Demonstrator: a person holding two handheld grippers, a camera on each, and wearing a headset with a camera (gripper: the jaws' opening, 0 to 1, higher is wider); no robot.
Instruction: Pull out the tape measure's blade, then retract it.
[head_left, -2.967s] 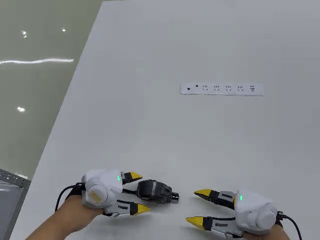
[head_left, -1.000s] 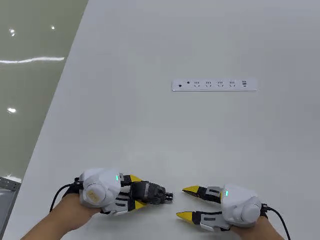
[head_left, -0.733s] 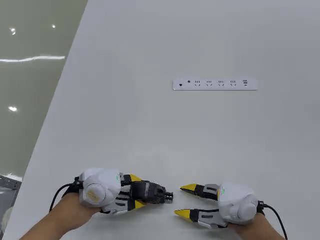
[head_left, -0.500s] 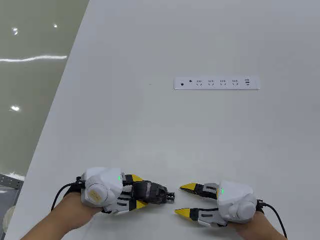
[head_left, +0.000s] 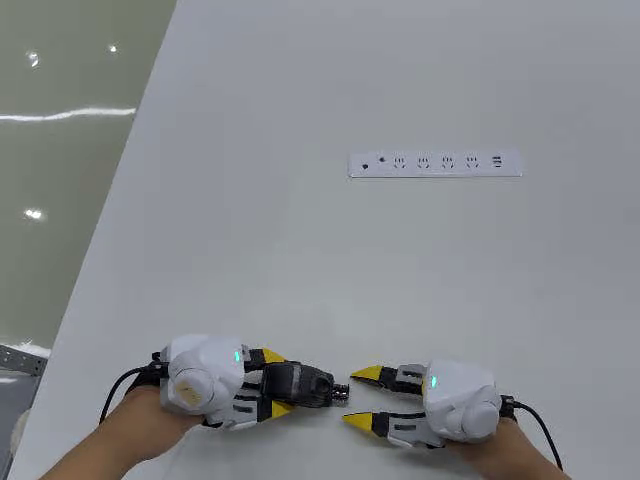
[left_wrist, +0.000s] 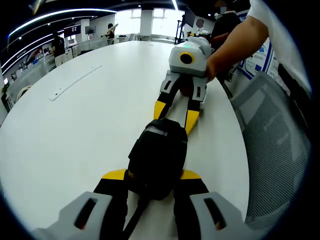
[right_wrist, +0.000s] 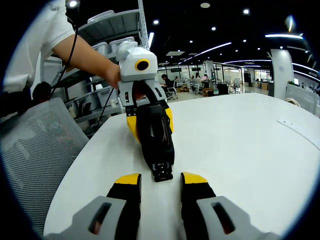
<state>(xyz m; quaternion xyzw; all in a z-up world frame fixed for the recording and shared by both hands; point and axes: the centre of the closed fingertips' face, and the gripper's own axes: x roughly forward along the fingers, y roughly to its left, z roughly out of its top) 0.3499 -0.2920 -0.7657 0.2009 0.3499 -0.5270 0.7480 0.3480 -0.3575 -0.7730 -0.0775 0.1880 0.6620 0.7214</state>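
Observation:
A black tape measure (head_left: 299, 384) lies on the white table (head_left: 330, 260) near its front edge. My left gripper (head_left: 270, 381) is shut on its case (left_wrist: 159, 154), one yellow-tipped jaw on each side. The blade's end hook (right_wrist: 161, 173) points at my right gripper (head_left: 355, 397), which stands open with the hook just between its yellow fingertips (right_wrist: 129, 179). In the left gripper view the right gripper (left_wrist: 176, 111) faces the case from just beyond it. No blade is drawn out.
A white power strip (head_left: 435, 164) lies flat on the table farther back, right of centre. The table's left edge (head_left: 110, 210) runs diagonally, with green floor beyond. A mesh chair (left_wrist: 280, 150) stands beside the table.
My left gripper has closed onto the tape measure's case. My right gripper has slid left along the table until its open tips reach the blade's hook.

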